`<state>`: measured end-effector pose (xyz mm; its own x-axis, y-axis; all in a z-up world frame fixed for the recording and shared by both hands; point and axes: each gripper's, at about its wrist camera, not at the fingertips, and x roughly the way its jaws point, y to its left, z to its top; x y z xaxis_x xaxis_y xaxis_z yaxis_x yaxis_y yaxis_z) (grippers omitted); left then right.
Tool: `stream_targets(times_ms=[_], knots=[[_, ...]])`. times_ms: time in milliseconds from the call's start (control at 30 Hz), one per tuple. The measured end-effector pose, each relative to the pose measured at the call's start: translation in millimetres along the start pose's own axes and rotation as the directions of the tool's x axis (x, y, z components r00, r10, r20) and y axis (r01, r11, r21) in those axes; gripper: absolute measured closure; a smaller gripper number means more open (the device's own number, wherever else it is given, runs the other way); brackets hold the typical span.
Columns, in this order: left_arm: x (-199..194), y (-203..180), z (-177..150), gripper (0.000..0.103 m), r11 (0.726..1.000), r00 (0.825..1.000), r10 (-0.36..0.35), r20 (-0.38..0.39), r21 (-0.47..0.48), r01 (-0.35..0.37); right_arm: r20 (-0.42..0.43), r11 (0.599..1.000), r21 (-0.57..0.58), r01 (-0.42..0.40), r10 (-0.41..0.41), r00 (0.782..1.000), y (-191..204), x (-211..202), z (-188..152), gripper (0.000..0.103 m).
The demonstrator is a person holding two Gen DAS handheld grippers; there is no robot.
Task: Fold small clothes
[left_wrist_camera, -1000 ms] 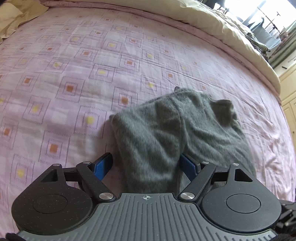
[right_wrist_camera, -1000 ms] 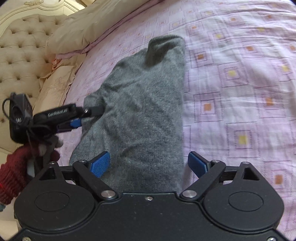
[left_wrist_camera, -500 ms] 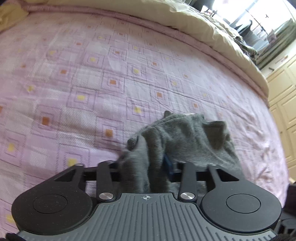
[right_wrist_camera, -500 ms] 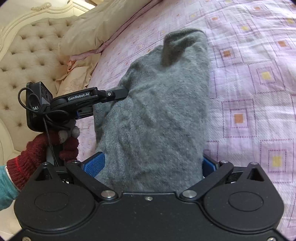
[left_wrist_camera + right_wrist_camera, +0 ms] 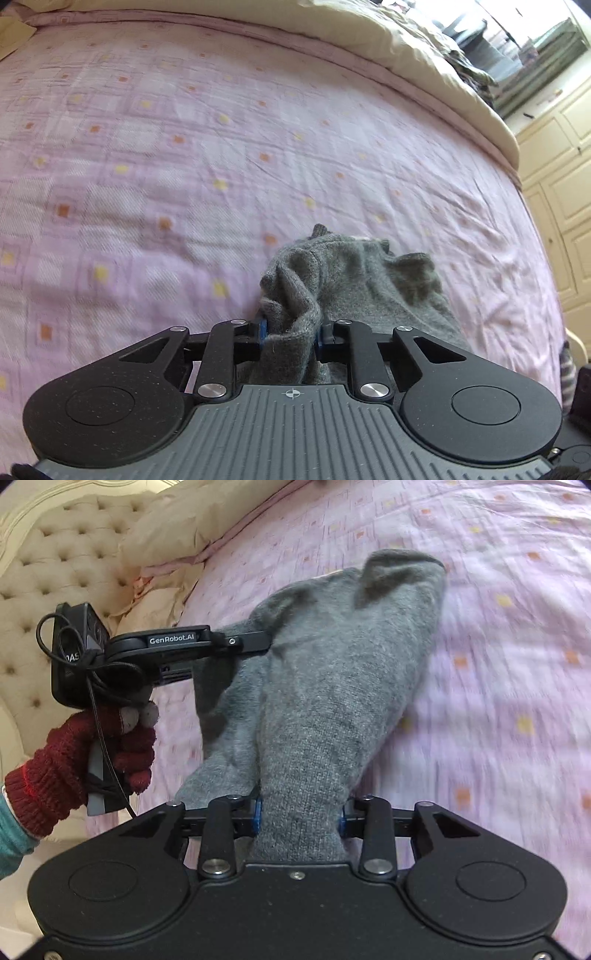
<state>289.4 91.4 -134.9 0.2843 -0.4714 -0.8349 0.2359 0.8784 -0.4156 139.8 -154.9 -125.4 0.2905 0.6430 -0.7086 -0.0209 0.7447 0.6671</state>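
A pink patterned bedspread (image 5: pixel 184 147) covers the bed, with a cream duvet (image 5: pixel 369 48) bunched along its far edge and a tufted headboard (image 5: pixel 55 572) at one end. The grey knitted garment (image 5: pixel 332 686) sits toward the near edge, partly lifted off the sheet. Its long axis runs away from the right gripper (image 5: pixel 299 816), free end pointing toward mid-bed. That gripper is clamped on the near end; the left gripper (image 5: pixel 290 336), held by a red-gloved hand (image 5: pixel 85 753), is pinched on a side edge. Gripping two points likely lets the cloth be raised and folded over itself.
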Motion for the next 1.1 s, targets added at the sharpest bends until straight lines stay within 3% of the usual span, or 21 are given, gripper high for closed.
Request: stream_targets(times_ms=[300,400,467,533,733,900,1100], knots=[[-14.5,-65.1,-99.2,0.082,0.988,0.984,-0.114,-0.133,0.085,0.126,-0.099,0.995,0.053,0.09,-0.085,0.991,-23.0,-63.9,-100.9,0.057],[-6.1,-72.3,-112.7,0.081,0.984,0.988,-0.062,-0.14,0.159,0.084,-0.103,0.974,0.051,0.219,-0.213,0.972,-32.7,-73.4,-125.1,0.042],[3.6,-67.2,-112.4,0.075,0.985,0.993,-0.009,-0.117,0.172,0.029,-0.095,0.953,0.038,0.301,-0.297,0.95,-36.6,-74.7,-134.7,0.04],[8.2,-59.9,-108.8,0.061,0.986,0.996,0.035,-0.083,0.167,-0.021,-0.056,0.95,0.06,0.307,-0.303,0.951,-35.8,-78.4,-140.6,0.032],[-13.8,-60.3,-95.6,0.059,0.976,0.992,0.117,0.038,0.18,-0.122,0.039,0.941,0.016,0.338,-0.338,0.94,-12.1,-84.0,-153.0,0.025],[-50.0,-78.5,-115.1,0.057,0.946,0.987,0.12,0.108,0.291,-0.147,0.11,0.933,0.009,0.36,-0.359,0.927,6.6,-83.3,-152.3,0.023],[-80.4,-106.5,-171.6,0.057,0.901,0.992,0.073,0.103,0.419,-0.11,0.145,0.923,0.028,0.383,-0.383,0.912,10.8,-75.1,-149.7,0.022]])
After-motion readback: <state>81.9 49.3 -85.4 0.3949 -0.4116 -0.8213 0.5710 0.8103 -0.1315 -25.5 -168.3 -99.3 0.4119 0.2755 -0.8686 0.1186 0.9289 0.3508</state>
